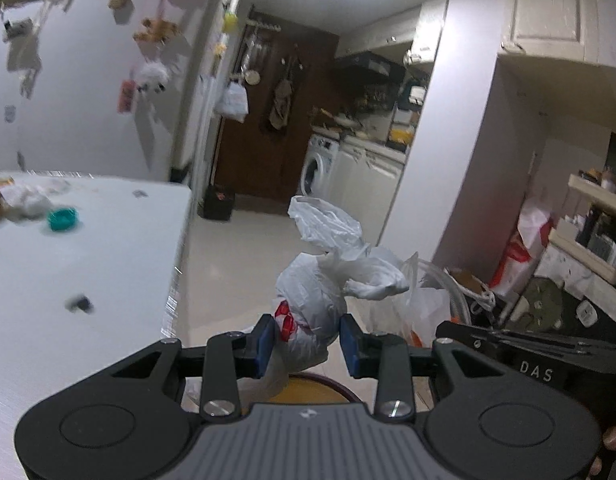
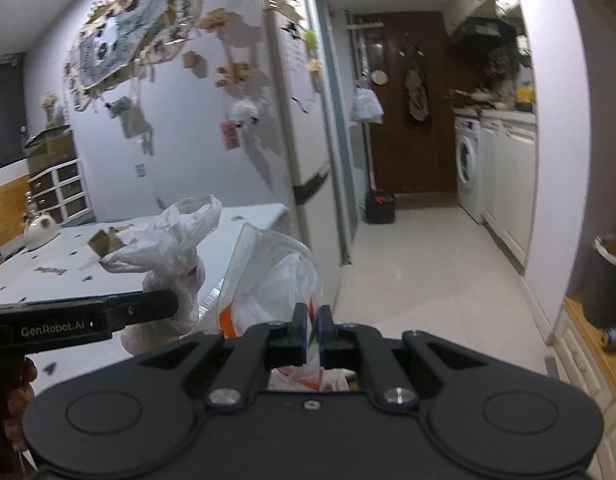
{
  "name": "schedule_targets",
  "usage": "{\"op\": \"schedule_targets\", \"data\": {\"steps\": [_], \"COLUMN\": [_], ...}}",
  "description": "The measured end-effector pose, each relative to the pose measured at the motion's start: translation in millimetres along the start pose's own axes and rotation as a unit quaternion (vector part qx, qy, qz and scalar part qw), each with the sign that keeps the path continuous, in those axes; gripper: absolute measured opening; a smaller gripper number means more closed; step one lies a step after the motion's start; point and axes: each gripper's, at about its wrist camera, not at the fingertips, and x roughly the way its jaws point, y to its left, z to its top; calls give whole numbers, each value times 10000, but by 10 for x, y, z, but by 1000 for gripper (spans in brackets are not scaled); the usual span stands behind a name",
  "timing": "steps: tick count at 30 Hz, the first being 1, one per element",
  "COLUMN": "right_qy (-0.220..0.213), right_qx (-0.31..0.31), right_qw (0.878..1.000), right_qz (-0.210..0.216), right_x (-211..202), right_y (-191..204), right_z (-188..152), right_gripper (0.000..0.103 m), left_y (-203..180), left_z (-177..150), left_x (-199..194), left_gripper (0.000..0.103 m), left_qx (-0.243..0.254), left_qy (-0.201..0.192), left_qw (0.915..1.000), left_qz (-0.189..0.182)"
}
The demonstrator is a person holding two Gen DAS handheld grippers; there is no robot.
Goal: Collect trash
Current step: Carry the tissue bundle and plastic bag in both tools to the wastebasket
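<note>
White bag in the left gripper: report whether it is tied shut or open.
Tied shut. The white plastic bag is knotted at its neck, handles flaring above, its bulging body pinched in the left gripper.

Small scraps on the white table point(image 1: 88, 264) smear with blur, unidentifiable. The knotted white bag point(image 1: 308, 304) hides its contents; its underside drops behind the left gripper point(image 1: 307, 344). The clear bag's point(image 2: 276, 280) bottom vanishes behind the right gripper point(image 2: 312, 332).

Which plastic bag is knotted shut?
The white bag between the left hand-held gripper pads, tied on top. The clear bag in the right hand-held gripper gapes open.
</note>
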Motion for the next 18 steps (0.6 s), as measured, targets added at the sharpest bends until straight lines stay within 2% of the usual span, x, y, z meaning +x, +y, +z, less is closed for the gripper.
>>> {"op": "schedule_targets", "data": {"steps": [9,13,18], "right_qy": [646,1005,1422], "right_qx": [591,850,1218], "right_qw": [9954,9898,9804], "right_qz": [-398,-552,-616], "right_x": [226,399,689], "right_y": [-631,-857,-1067], "right_z": [-542,-795,-1047], "right_gripper": [5,5,6], "left_y": [-296,-234,-16], "left_z": [-513,-776,-1077], "left_x": [745,1082,1521], "left_gripper": [37,37,37], "left_qx": [-211,-306,-662], "left_qy": [833,1256,1800], "left_qw": [9962,9916,9811], "left_qz": [-159,-34,271]}}
